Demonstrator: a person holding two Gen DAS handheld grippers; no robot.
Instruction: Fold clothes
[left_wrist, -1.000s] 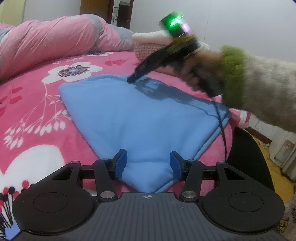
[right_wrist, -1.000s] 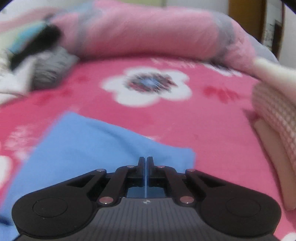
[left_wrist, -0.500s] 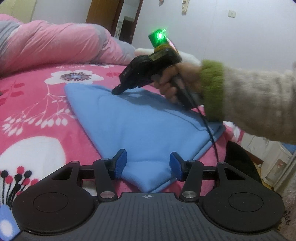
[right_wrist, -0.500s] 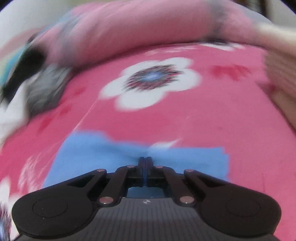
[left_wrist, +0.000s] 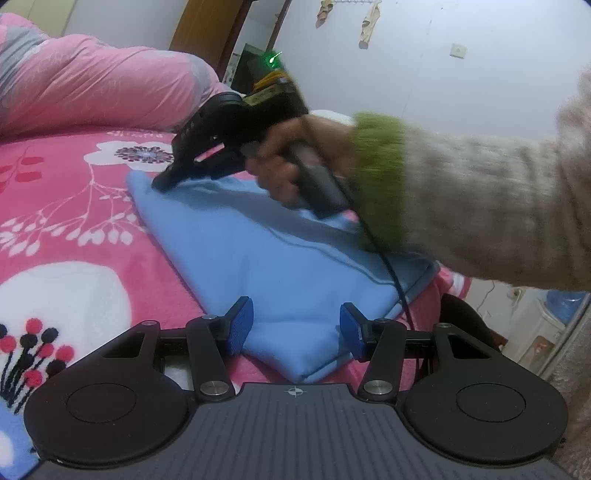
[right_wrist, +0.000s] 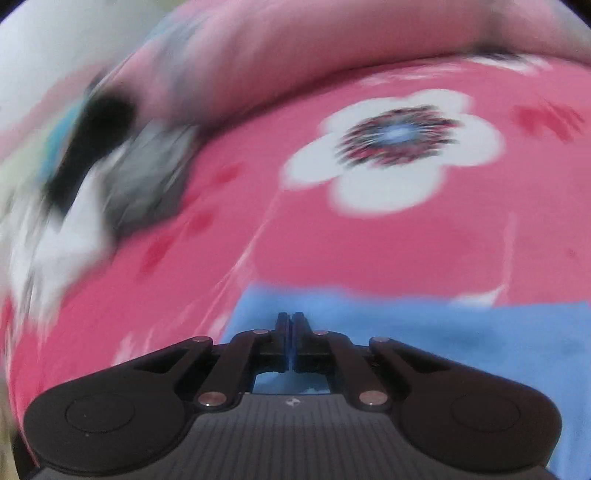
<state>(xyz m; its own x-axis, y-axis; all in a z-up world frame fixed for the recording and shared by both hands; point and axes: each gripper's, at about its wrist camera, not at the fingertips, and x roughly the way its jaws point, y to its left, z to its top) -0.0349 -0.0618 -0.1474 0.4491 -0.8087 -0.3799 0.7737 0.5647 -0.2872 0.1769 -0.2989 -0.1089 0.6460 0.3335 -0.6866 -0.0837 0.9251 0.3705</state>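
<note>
A folded light-blue cloth (left_wrist: 258, 258) lies flat on the pink floral bedspread (left_wrist: 66, 206). My left gripper (left_wrist: 295, 321) is open at the cloth's near corner, which sits between its blue pads (left_wrist: 242, 321) untouched. A hand (left_wrist: 288, 166) in a green-cuffed sleeve (left_wrist: 480, 206) holds my right gripper (left_wrist: 162, 182), which is shut with its tips pressed on the cloth's far left corner. In the blurred right wrist view, the shut right gripper (right_wrist: 290, 317) points over the blue cloth (right_wrist: 443, 332) edge toward the bedspread.
A rolled pink duvet (left_wrist: 92, 81) lies along the far side of the bed. A blurred pile of grey, black and white clothes (right_wrist: 129, 177) sits at the left. The right gripper's cable (left_wrist: 391, 273) trails over the cloth. The bed edge drops off at the right (left_wrist: 443, 284).
The right gripper, still shut, has slid left along the cloth's far edge to its far left corner. The left gripper stays open at the near corner.
</note>
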